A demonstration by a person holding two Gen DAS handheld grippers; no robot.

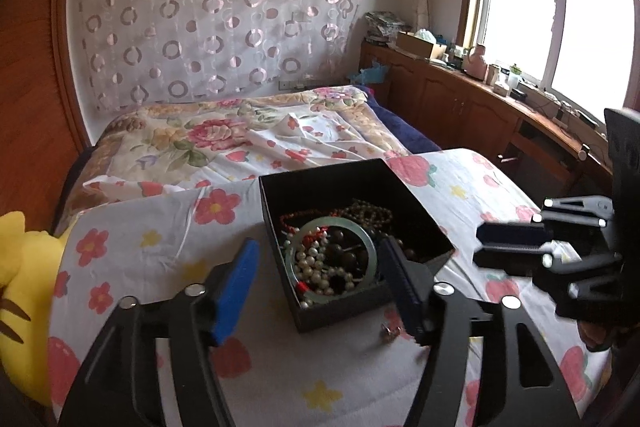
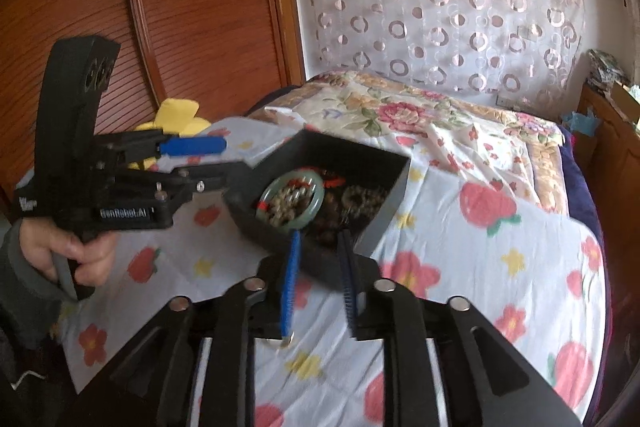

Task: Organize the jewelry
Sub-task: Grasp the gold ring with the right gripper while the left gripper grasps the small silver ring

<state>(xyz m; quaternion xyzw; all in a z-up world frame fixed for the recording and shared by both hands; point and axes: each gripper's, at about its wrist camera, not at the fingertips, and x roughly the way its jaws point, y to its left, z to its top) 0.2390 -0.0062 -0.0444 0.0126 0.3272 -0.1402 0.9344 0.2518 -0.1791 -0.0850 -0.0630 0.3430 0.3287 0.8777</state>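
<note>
A black jewelry box (image 1: 280, 195) sits on the flowered bed sheet. It holds a pale green jade bangle (image 1: 370, 239), white pearl beads (image 1: 316, 267), red cord and dark bead strings. The box also shows in the right wrist view (image 2: 394, 187) with the bangle (image 2: 318, 201) inside. My left gripper (image 1: 318, 257) is open, its fingers on either side of the box's near corner. A small metal earring (image 1: 390, 331) lies on the sheet by its right finger. My right gripper (image 2: 320, 245) is open and empty, just before the box's near edge. A small ring (image 2: 280, 341) lies under its left finger.
The flowered sheet (image 1: 280, 367) covers the bed, with a rose quilt (image 1: 208, 139) behind. A yellow plush toy (image 1: 20, 287) lies at the left edge. A wooden cabinet (image 1: 460, 99) with clutter runs under the window on the right. A wooden wardrobe door (image 2: 180, 7) stands left.
</note>
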